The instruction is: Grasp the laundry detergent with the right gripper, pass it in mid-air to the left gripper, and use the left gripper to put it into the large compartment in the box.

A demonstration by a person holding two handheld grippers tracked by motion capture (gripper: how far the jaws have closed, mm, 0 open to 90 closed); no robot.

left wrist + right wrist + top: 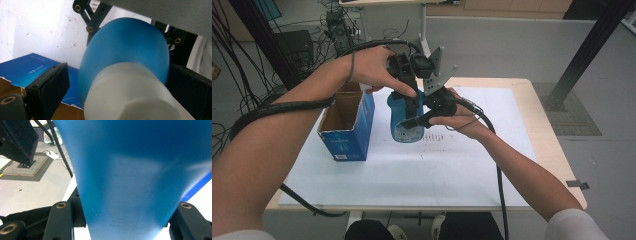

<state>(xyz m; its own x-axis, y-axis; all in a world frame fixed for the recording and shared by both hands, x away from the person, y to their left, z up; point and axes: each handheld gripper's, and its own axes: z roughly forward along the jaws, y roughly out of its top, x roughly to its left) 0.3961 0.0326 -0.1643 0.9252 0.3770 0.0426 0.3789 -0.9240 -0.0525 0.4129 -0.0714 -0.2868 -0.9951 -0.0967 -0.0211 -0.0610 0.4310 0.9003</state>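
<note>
At frame centre the blue bottle (406, 120) hangs above the table, right gripper (428, 116) clamped on its body, left gripper (411, 95) spread around its white cap (130, 97); risk: careless twisting slips it.

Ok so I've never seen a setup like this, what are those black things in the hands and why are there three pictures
A person holds a hand-held clamp tool, called a gripper, in each hand. The high view looks down on the table, covered with white paper. The other two pictures come from small cameras riding on each gripper, looking along its black jaws. The left gripper comes down over the white cap of a blue bottle, with a jaw on either side of it. The right gripper is shut on the bottle's body from the side. The bottle seems lifted off the table. Beside it stands an open blue box.
</note>
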